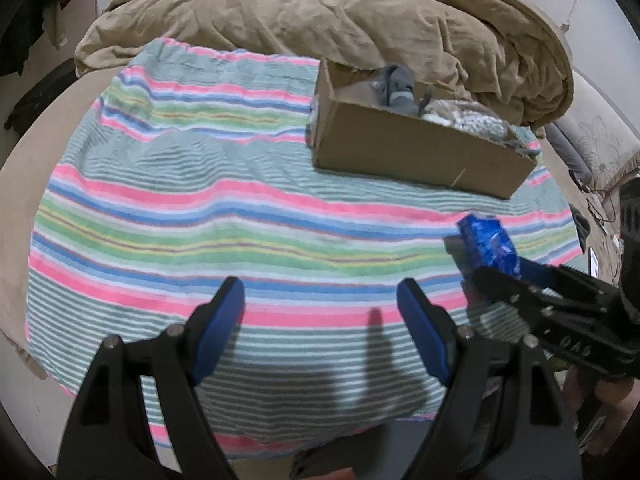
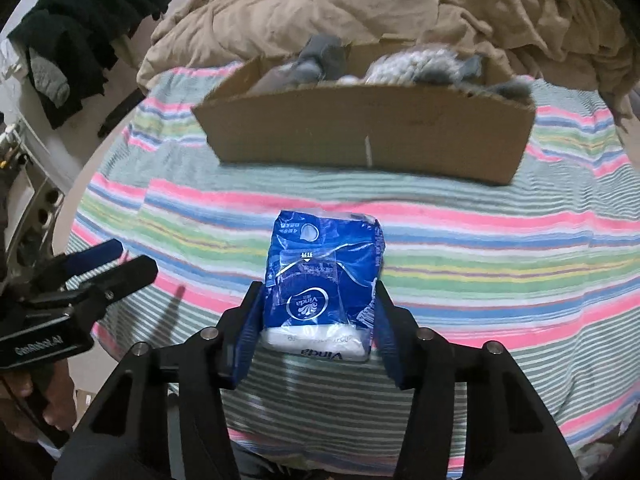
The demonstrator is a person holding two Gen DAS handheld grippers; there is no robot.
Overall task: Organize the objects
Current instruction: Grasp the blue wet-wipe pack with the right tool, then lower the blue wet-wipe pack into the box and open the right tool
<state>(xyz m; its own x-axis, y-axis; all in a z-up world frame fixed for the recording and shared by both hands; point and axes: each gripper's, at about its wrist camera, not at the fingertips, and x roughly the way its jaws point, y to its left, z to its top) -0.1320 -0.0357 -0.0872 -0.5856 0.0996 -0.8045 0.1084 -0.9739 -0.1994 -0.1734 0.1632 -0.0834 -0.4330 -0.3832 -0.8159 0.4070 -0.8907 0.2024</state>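
A blue Vinda tissue pack lies on the striped cloth, in front of an open cardboard box. My right gripper has its blue pads against both sides of the pack's near end, shut on it. In the left wrist view the same pack shows at the right with the right gripper on it. My left gripper hovers open over the cloth, nothing between its fingers. The box holds grey socks and a knitted item.
A crumpled tan blanket is heaped behind the box. Black clothes hang at the far left. The left gripper sits left of the pack. A hand holds its handle. Cables lie off the cloth at the right.
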